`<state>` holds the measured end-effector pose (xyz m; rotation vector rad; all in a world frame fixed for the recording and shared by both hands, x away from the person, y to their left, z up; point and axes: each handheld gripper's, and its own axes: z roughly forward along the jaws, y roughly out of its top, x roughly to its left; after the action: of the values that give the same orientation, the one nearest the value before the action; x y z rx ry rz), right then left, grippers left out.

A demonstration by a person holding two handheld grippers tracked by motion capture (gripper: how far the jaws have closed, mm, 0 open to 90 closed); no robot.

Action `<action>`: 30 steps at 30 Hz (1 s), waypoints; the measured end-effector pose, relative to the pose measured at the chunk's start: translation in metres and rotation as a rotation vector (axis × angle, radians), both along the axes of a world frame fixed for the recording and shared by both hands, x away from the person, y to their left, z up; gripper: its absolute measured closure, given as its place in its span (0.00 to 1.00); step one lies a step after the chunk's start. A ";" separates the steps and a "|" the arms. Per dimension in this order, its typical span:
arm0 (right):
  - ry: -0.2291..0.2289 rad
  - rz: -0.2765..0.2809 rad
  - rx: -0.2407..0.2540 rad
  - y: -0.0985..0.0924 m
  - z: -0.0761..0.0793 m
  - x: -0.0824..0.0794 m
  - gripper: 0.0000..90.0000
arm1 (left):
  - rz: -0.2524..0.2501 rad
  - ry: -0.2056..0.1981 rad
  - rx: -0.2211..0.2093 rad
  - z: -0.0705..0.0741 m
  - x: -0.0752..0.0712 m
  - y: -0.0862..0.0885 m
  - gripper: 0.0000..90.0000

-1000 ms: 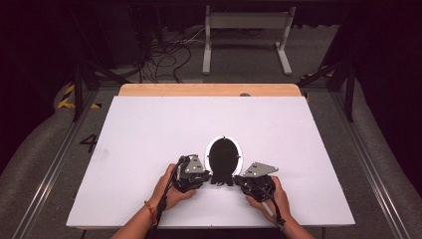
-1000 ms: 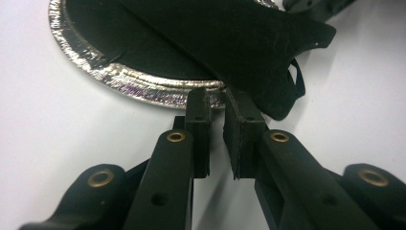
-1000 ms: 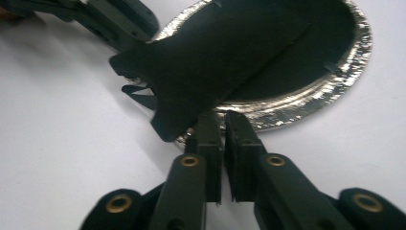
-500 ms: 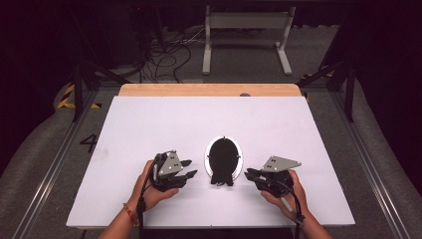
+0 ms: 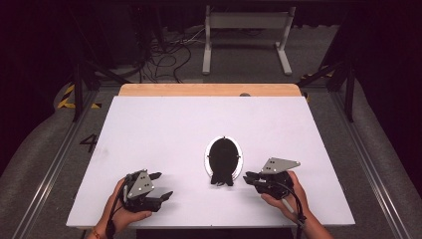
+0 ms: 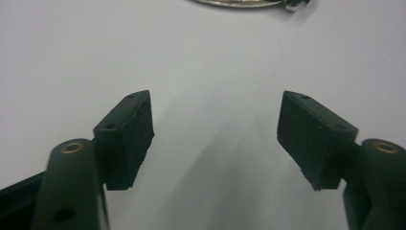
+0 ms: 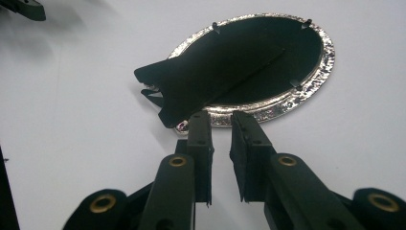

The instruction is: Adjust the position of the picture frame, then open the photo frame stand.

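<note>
An oval frame lies face-down near the worktop's front edge, between both claws. The left claw, well apart by the front-left corner, has just been opening, empty. The right claw sits nearly closed, empty, just beside the frame's rim.

I see open desk across the far half and both sides; a tool could pass anywhere there. The one obstacle is the oval frame lying face down near centre, its black stand sticking out toward the near edge.
</note>
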<state>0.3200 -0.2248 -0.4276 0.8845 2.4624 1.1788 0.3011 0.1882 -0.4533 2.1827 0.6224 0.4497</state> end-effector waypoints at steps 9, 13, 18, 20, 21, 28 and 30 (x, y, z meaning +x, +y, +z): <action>0.041 0.037 -0.023 0.009 -0.006 0.001 0.83 | 0.060 -0.004 -0.037 0.002 0.004 0.009 0.20; 0.048 0.045 -0.038 0.013 -0.008 0.001 0.80 | 0.069 -0.002 -0.027 0.001 0.004 0.011 0.19; 0.052 0.053 -0.054 0.017 -0.009 -0.001 0.78 | 0.074 0.015 -0.039 0.001 0.007 0.013 0.21; 0.061 0.066 -0.057 0.019 -0.011 -0.002 0.79 | 0.075 0.024 -0.044 0.000 0.007 0.013 0.21; 0.063 0.071 -0.074 0.020 -0.013 -0.002 0.79 | 0.075 0.022 -0.043 0.000 0.008 0.012 0.21; 0.060 0.096 -0.119 0.031 -0.016 -0.005 0.81 | 0.072 0.020 -0.030 -0.001 0.007 0.013 0.20; 0.061 0.100 -0.129 0.033 -0.017 -0.004 0.81 | 0.073 0.020 -0.028 -0.001 0.007 0.013 0.20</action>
<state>0.3155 -0.1920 -0.4447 0.7807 2.6256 1.0245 0.3081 0.2014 -0.4543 2.1454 0.7171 0.4558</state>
